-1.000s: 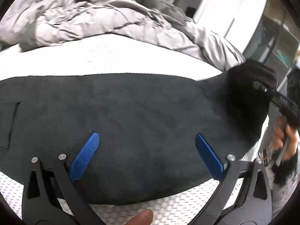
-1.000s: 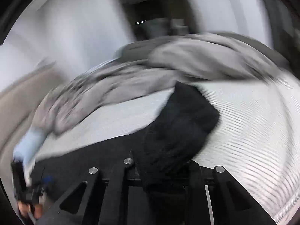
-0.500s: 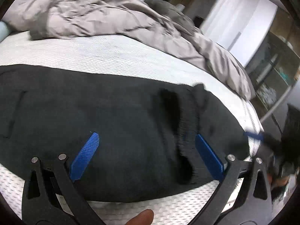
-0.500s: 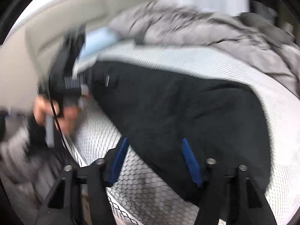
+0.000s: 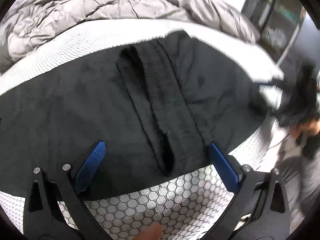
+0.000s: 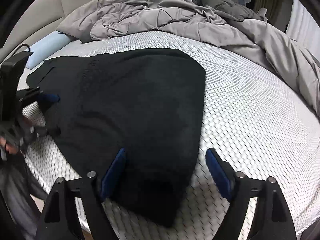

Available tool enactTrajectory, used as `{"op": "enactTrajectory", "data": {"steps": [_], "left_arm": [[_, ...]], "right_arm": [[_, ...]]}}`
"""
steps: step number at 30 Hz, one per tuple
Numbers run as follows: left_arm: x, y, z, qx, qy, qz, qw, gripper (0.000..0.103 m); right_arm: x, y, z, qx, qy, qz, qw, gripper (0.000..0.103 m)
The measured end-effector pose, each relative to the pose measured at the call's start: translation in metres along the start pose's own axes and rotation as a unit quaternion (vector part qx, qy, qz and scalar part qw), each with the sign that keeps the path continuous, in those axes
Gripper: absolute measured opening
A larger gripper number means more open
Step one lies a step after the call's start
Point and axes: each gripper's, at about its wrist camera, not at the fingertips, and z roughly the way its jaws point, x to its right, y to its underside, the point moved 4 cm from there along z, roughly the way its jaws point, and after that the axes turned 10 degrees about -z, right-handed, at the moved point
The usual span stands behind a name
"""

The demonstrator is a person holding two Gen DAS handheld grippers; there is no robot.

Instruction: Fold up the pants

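Black pants [image 5: 100, 104] lie folded on a white honeycomb-patterned mattress [image 5: 160, 200]. A ribbed cuff edge [image 5: 160, 110] lies across the top layer. My left gripper [image 5: 156, 160] is open just above the pants' near edge, empty. My right gripper [image 6: 166, 170] is open over the folded end of the pants [image 6: 140, 104], empty. The right gripper shows blurred at the right of the left wrist view [image 5: 296, 104]. The left gripper shows at the left of the right wrist view [image 6: 48, 114].
A rumpled grey duvet [image 6: 180, 20] covers the far side of the bed. A light blue pillow [image 6: 48, 46] lies by the beige headboard [image 6: 40, 16]. The mattress edge [image 6: 60, 180] runs close in front of both grippers. Shelving [image 5: 280, 26] stands beyond the bed.
The right gripper carried the pants' leg end across, let it go on the top layer and opened. It then swung back to the folded end. The left gripper stayed open.
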Motion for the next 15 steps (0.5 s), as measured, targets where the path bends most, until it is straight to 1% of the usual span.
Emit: {"op": "enactTrajectory", "data": {"steps": [2, 3, 5, 6, 8, 9, 10, 11, 12, 13, 14, 15], "left_arm": [[-0.010, -0.011, -0.008, 0.025, 0.024, -0.050, 0.9981, 0.102], [-0.015, -0.016, -0.008, 0.029, 0.036, -0.073, 0.9963, 0.102], [-0.022, -0.036, 0.003, 0.027, 0.062, -0.123, 0.9901, 0.102], [-0.026, -0.045, 0.009, 0.026, 0.067, -0.136, 0.9881, 0.101], [-0.031, -0.068, 0.023, 0.027, 0.091, -0.164, 0.9819, 0.095], [-0.034, -0.076, 0.031, 0.024, 0.102, -0.175, 0.9789, 0.088], [-0.038, -0.081, 0.041, 0.012, 0.112, -0.193, 0.9747, 0.076], [-0.046, -0.085, 0.054, -0.011, 0.131, -0.226, 0.9651, 0.067], [-0.055, -0.089, 0.066, -0.023, 0.148, -0.257, 0.9547, 0.054], [-0.063, -0.092, 0.072, -0.026, 0.160, -0.286, 0.9445, 0.038], [-0.068, -0.096, 0.073, -0.014, 0.181, -0.307, 0.9343, 0.024], [-0.071, -0.100, 0.074, -0.008, 0.189, -0.312, 0.9311, 0.016]], "right_arm": [[-0.006, 0.008, 0.002, -0.018, 0.004, -0.005, 1.000, 0.089], [-0.008, 0.007, 0.011, -0.027, 0.002, -0.009, 1.000, 0.089], [-0.012, 0.011, 0.010, -0.025, 0.014, -0.026, 0.999, 0.089], [-0.012, 0.009, 0.008, -0.024, 0.015, -0.030, 0.999, 0.089], [-0.012, 0.009, 0.003, -0.023, -0.002, -0.032, 0.999, 0.089], [-0.012, 0.009, 0.002, -0.023, -0.008, -0.033, 0.999, 0.089], [-0.013, 0.011, 0.001, -0.022, -0.009, -0.033, 0.999, 0.089], [-0.013, 0.013, 0.001, -0.023, -0.011, -0.030, 0.999, 0.089], [-0.012, 0.014, 0.002, -0.022, -0.013, -0.027, 0.999, 0.089], [-0.011, 0.015, 0.002, -0.020, -0.017, -0.023, 0.999, 0.089], [-0.007, 0.015, 0.005, -0.017, -0.024, -0.016, 0.999, 0.089], [-0.005, 0.017, 0.005, -0.015, -0.031, -0.010, 0.999, 0.089]]}}
